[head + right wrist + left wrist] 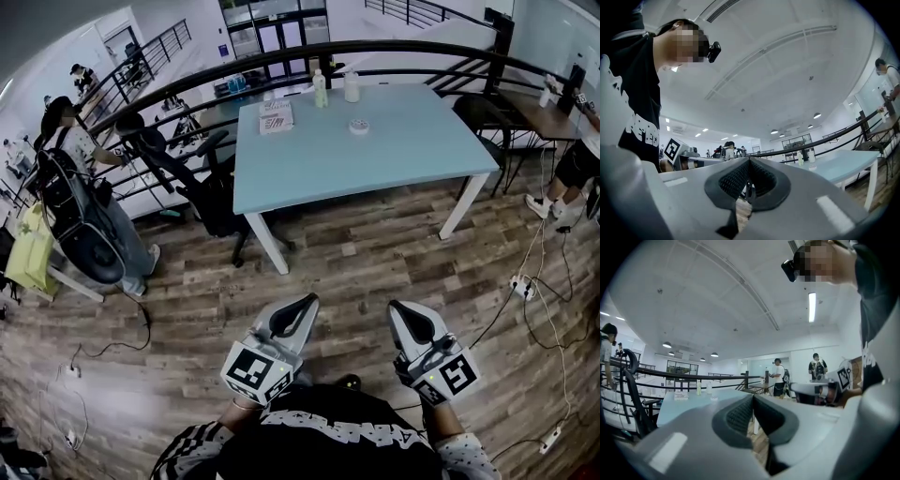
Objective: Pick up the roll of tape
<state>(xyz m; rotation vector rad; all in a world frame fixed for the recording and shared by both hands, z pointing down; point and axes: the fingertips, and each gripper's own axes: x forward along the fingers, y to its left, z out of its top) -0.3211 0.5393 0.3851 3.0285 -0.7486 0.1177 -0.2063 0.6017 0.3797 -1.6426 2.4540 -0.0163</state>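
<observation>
Head view has both grippers held low over the floor point(375, 272), close to the person's body, with the light-blue table point(309, 178) well ahead of the jaws. The roll of tape point(359, 126) lies flat on the far part of that table, a small whitish ring. It is ahead of both pairs of jaws and well apart from them, roughly in line with the gap between the two grippers. Just beyond it stand two bottles point(320, 89), and off to its left lies a flat white box point(276, 116).

The step in hand looks like the approach, since nothing is grasped yet. To do it well, the person would first close the distance to the table and part the jaws of one gripper before arriving. That gripper should come in low along the table top. One jaw could go inside the ring and the other outside its wall. If the opening allows, both could straddle the whole roll. A light ring on a smooth top will likely skid if one jaw nudges it first, so both pads should meet it together. The reach should stop short of the bottles behind.

On the left gripper point(302, 302) the jaws are clenched tip to tip, with nothing between them and touching nothing. The right gripper point(397, 307) is the same: its jaws are pressed together and empty, well short of the tape.
</observation>
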